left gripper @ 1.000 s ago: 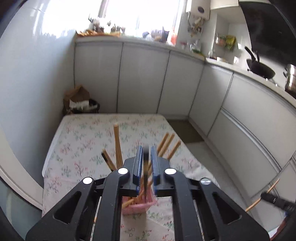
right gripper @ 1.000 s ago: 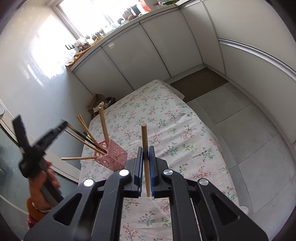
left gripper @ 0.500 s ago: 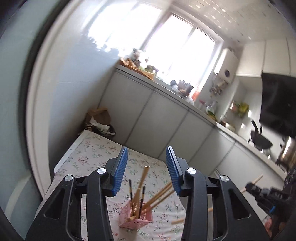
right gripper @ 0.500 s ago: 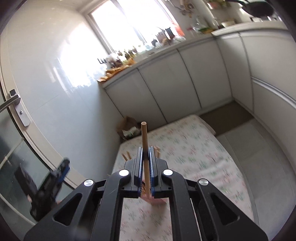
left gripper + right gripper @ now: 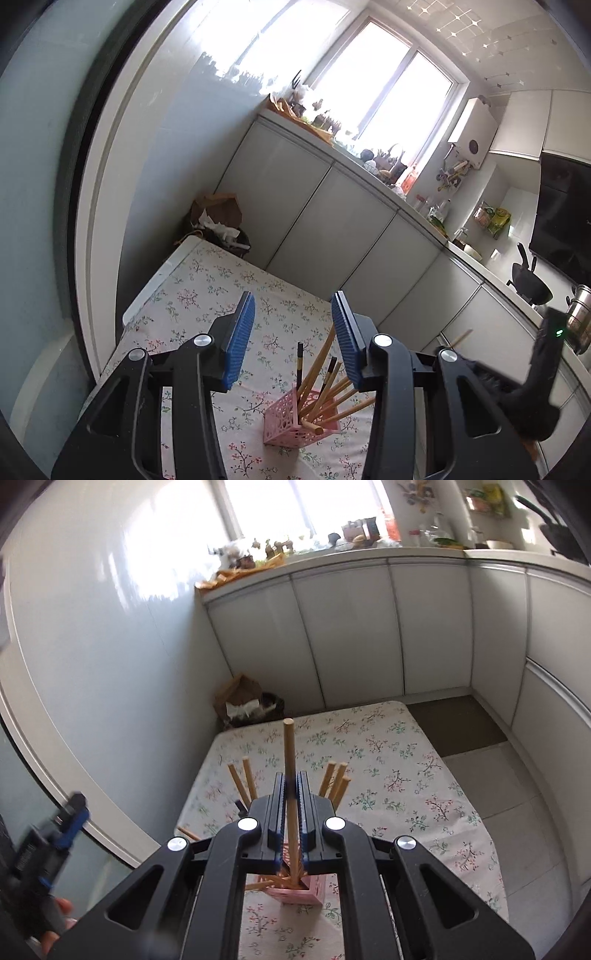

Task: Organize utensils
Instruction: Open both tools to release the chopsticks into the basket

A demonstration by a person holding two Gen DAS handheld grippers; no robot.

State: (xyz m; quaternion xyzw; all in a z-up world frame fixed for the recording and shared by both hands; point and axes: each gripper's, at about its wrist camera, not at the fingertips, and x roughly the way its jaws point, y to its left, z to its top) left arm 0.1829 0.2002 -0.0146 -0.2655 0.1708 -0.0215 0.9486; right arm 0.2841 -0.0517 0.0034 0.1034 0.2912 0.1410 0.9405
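Note:
A pink perforated holder (image 5: 291, 419) stands on the floral tablecloth with several wooden and dark-tipped chopsticks (image 5: 325, 380) leaning in it. My left gripper (image 5: 293, 328) is open and empty, raised above and behind the holder. My right gripper (image 5: 291, 794) is shut on a single wooden chopstick (image 5: 289, 753), held upright directly over the holder (image 5: 299, 888), its lower end inside the holder's mouth. Other chopsticks (image 5: 334, 779) fan out from behind the fingers. The right gripper's body shows at the right of the left wrist view (image 5: 532, 387).
The table (image 5: 417, 786) has a floral cloth and stands against a pale wall. A bin with a paper bag (image 5: 247, 701) sits beyond its far edge. White cabinets (image 5: 351, 627) and a cluttered counter run along the back and right. Tiled floor (image 5: 524, 786) lies to the right.
My left gripper opened, let go of its chopsticks into the holder and lifted back. My right gripper carried its chopstick over the holder and lowered it in.

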